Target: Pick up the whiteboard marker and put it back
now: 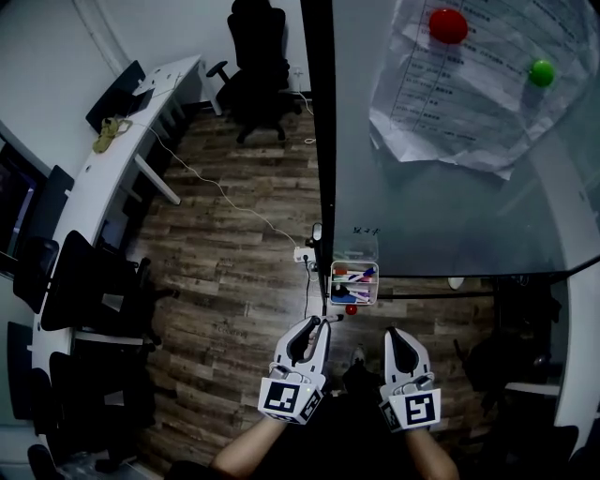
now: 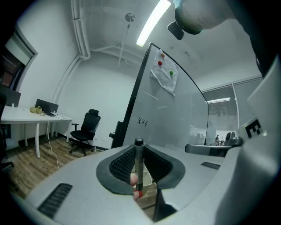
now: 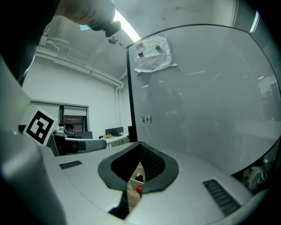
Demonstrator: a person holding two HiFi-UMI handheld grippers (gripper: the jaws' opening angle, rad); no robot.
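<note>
Left gripper's (image 2: pixel 139 169) ribbed fingers (image 2: pixel 123 165) pinch a slim cylindrical marker (image 2: pixel 139 154).

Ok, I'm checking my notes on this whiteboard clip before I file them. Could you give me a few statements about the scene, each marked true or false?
1. The left hand-held gripper grips a marker between its jaws. True.
2. Two blue magnets pin the paper to the whiteboard. False: one red magnet and one green magnet pin it.
3. The clear tray at the board's lower edge is empty. False: it holds several markers.
4. There is a bit of handwriting on the board above the tray. True.
5. The right hand-held gripper holds nothing. True.
</note>
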